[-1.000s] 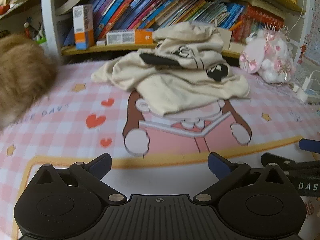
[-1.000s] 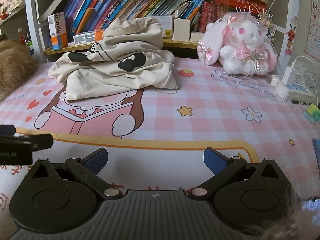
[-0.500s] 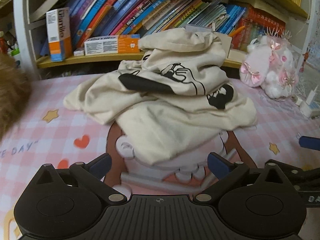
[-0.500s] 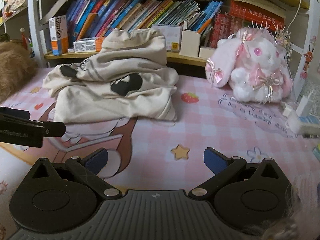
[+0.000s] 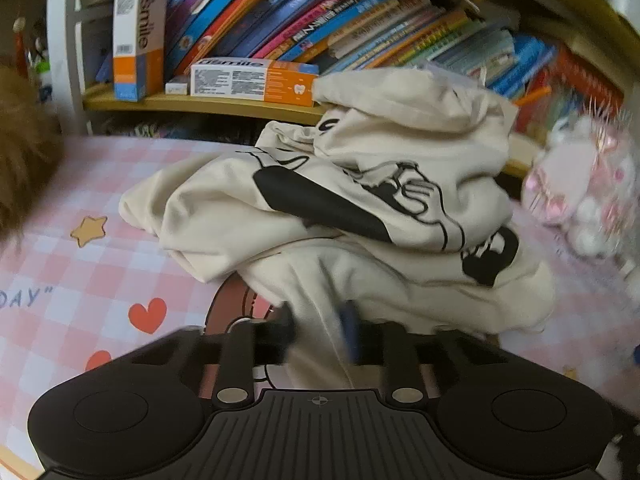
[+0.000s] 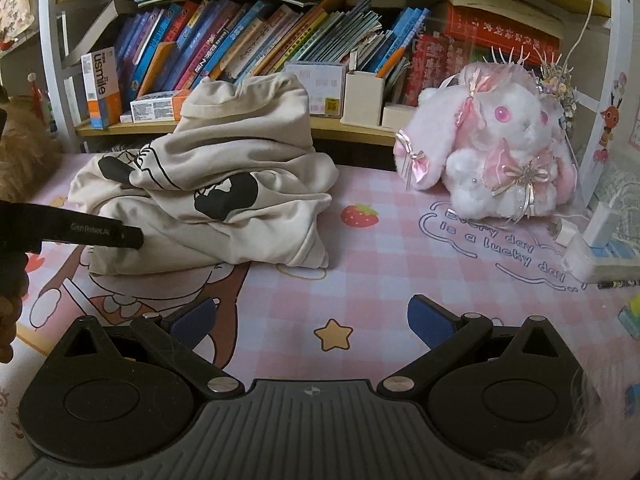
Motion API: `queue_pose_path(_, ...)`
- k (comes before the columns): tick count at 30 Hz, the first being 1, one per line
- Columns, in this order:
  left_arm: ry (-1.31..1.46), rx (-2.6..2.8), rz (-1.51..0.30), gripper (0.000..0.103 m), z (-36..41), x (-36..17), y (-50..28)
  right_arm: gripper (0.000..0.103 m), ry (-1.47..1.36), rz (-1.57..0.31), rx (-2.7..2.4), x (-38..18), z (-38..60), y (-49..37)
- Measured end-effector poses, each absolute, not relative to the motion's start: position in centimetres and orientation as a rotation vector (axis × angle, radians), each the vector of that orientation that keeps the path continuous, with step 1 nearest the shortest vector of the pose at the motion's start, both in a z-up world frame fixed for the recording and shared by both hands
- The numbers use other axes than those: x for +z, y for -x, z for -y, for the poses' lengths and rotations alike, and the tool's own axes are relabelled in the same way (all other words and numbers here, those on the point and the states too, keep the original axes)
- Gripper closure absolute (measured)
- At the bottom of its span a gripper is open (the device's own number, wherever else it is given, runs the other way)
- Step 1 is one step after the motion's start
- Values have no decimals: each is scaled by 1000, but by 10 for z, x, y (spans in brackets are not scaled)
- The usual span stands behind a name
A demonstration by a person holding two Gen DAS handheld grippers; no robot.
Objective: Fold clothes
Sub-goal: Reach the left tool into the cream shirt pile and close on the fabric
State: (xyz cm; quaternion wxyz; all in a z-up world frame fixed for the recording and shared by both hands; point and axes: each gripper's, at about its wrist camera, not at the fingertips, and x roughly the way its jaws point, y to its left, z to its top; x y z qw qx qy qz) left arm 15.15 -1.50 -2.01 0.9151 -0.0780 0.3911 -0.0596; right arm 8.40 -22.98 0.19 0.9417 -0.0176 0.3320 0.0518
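A crumpled cream garment with black cartoon print (image 5: 360, 216) lies heaped on the pink checked mat (image 5: 80, 280); it also shows in the right wrist view (image 6: 216, 200). My left gripper (image 5: 320, 332) has its blue-padded fingers closed in on the garment's near lower edge, blurred by motion. In the right wrist view the left gripper (image 6: 80, 232) reaches into the pile's left side. My right gripper (image 6: 312, 320) is open and empty over the mat, short of the garment.
A bookshelf (image 6: 256, 52) with many books and toothpaste boxes (image 5: 252, 82) runs along the back. A pink plush rabbit (image 6: 500, 160) sits at the right. A power strip with chargers (image 6: 600, 248) lies far right. A brown furry thing (image 5: 20, 152) is at the left.
Both grippers moved forward toward the garment. My left gripper's fingers went from wide open to closed on the garment's near edge. The right gripper stayed open.
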Motion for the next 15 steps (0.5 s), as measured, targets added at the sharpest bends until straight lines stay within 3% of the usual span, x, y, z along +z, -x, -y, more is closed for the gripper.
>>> queue_pose_path(2, 210, -143, -801, 94, 10, -13, -148, 0, 30, -681, 124, 3, 230, -83)
queue_pose_path(15, 384, -254, -758, 96, -5, 24, -40, 0, 234, -664, 369, 2, 193, -42)
